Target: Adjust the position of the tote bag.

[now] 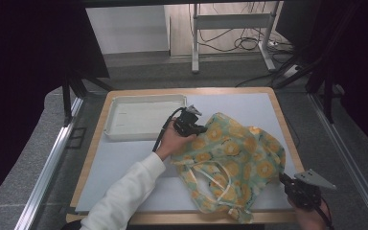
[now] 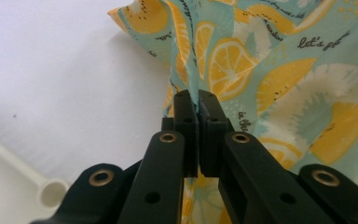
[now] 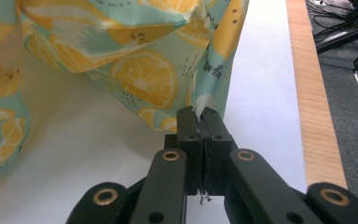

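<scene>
Lemon-print cloth bag (image 1: pixel 230 163): crumpled on the table's (image 1: pixel 124 167) right half. My left gripper (image 2: pixel 198 100) is clamped on its far edge, right gripper (image 3: pixel 198 116) on its near corner. I'd lift both evenly, keeping the fabric taut.

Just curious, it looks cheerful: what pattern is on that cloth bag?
Orange and lemon slices on pale mint-green cloth bag, with small black lettering; clearest in the left gripper view.
</scene>
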{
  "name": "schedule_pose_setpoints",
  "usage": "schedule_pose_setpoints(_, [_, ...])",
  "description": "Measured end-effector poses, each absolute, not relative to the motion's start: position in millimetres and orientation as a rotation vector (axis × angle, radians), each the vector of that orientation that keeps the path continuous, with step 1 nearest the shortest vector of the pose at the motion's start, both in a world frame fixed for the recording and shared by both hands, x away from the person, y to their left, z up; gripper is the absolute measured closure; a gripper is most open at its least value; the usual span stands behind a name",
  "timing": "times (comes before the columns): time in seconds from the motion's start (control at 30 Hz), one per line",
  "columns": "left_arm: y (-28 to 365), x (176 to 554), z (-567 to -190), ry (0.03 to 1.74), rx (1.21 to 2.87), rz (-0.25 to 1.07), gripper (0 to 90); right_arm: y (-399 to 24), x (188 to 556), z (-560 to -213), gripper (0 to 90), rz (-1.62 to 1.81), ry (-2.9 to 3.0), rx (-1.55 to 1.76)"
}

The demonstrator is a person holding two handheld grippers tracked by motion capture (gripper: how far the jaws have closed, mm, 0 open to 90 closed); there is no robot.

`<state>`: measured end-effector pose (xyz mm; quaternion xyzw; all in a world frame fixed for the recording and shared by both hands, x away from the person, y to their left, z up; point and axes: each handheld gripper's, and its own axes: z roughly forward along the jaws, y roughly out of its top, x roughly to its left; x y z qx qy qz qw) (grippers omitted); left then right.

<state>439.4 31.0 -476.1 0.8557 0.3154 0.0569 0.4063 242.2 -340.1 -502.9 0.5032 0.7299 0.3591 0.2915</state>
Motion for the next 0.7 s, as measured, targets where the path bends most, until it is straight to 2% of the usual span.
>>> schedule_pose_setpoints(0.6, [48,431,-471,0.802,2.130,0.151,89.2,-346,256,-497,88.4,0.966,1.909,1.343])
schedule_pose_setpoints(0.7, [54,429,-472,0.811,2.123,0.151,89.1,-349,267,-497,88.4,0.964,1.902,1.357])
